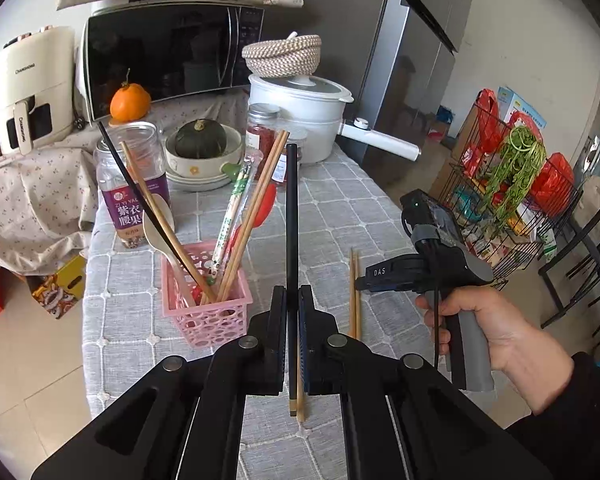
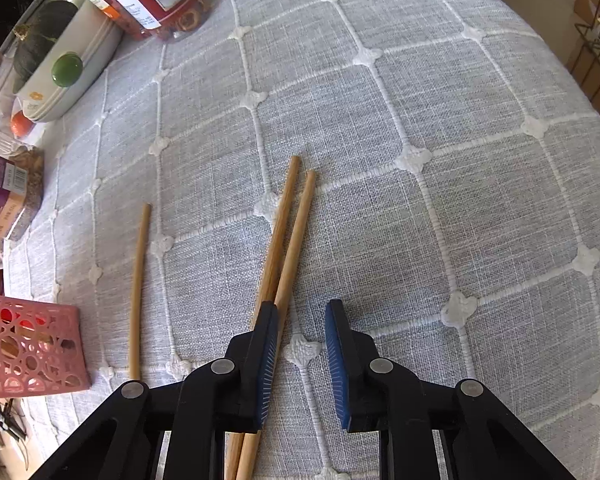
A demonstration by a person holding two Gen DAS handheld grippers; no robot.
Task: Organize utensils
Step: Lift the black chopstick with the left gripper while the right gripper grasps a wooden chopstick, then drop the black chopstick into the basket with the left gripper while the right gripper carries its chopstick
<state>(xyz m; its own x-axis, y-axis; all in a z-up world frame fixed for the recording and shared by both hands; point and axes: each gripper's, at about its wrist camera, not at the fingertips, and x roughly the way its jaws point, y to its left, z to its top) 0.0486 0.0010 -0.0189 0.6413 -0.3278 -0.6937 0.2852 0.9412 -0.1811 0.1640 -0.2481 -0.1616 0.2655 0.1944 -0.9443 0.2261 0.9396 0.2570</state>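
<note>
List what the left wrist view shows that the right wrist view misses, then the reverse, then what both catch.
Only the left wrist view: the left gripper shut on a black chopstick, the utensils standing in the pink basket, the microwave, the white pot, and the person's hand holding the other tool.

Only the right wrist view: the right gripper open beside a wooden chopstick pair, and a lone wooden chopstick left of it.

Both: the basket, the wooden pair, the grey checked tablecloth, the squash.
</note>
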